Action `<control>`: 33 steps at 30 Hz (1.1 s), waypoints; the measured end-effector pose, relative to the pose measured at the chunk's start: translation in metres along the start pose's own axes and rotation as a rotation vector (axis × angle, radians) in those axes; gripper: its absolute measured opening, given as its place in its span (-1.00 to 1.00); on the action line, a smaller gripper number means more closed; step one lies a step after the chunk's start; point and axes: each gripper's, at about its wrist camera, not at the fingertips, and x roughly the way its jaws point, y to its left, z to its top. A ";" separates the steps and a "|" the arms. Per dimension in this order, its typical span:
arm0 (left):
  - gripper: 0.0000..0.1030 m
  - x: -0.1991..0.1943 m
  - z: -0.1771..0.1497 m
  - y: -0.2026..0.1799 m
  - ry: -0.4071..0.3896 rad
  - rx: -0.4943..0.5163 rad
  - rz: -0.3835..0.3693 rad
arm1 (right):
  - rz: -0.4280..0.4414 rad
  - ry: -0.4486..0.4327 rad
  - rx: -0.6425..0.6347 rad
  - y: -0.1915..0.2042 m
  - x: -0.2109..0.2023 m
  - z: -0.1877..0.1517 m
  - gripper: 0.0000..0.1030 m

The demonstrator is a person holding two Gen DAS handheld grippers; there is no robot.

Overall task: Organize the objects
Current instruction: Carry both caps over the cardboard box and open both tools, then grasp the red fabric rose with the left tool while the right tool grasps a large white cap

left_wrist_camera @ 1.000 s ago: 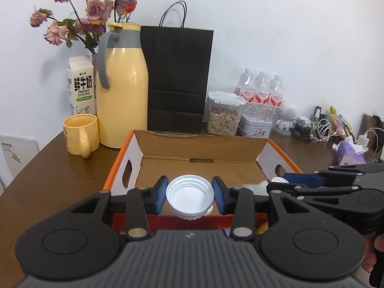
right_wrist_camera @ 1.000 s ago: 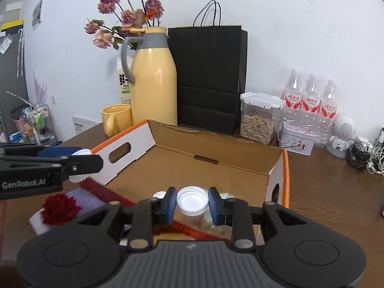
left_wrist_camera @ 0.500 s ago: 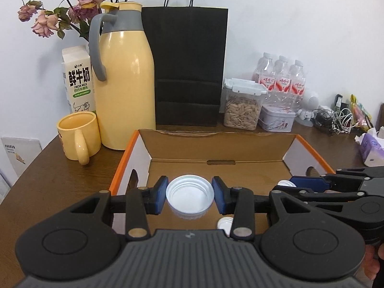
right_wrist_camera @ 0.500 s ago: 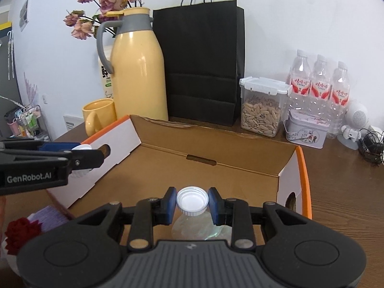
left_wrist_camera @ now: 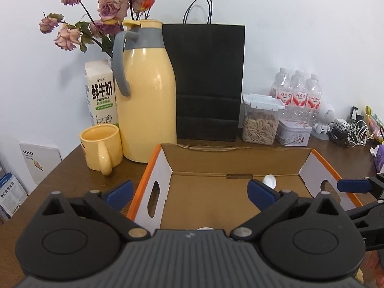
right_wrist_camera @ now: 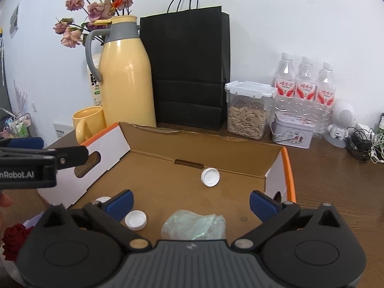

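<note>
Both claws just sprang wide, nothing between pads: left claw [left_wrist_camera: 189,192], right claw [right_wrist_camera: 190,202] over box [right_wrist_camera: 286,168]; white cap [right_wrist_camera: 210,177] ahead, another cap [right_wrist_camera: 135,219] by left pad, maybe crumpled plastic [right_wrist_camera: 194,225] below

In the left wrist view, the left claw's own body hides all but the top sliver of a white cap [left_wrist_camera: 204,228] at 6 o'clock. In the right wrist view, the thermos [right_wrist_camera: 124,76] covers most of the milk carton [right_wrist_camera: 94,84], and a red flower [right_wrist_camera: 13,240] at 8 o'clock is partly hidden.
</note>
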 end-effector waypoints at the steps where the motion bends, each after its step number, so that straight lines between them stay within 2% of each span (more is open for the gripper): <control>1: 1.00 -0.003 0.000 0.000 -0.005 0.002 0.000 | -0.002 -0.001 0.001 0.000 -0.003 0.000 1.00; 12: 1.00 -0.052 -0.002 0.015 -0.063 -0.013 -0.004 | -0.010 -0.068 -0.008 0.011 -0.056 -0.003 1.00; 19: 1.00 -0.097 -0.024 0.044 -0.075 -0.012 -0.025 | -0.018 -0.107 -0.023 0.018 -0.100 -0.028 1.00; 25: 1.00 -0.120 -0.056 0.067 -0.038 -0.020 -0.012 | -0.020 -0.070 -0.019 0.025 -0.125 -0.067 1.00; 33: 1.00 -0.129 -0.104 0.086 0.043 -0.043 0.008 | -0.017 0.026 -0.031 0.042 -0.135 -0.123 0.94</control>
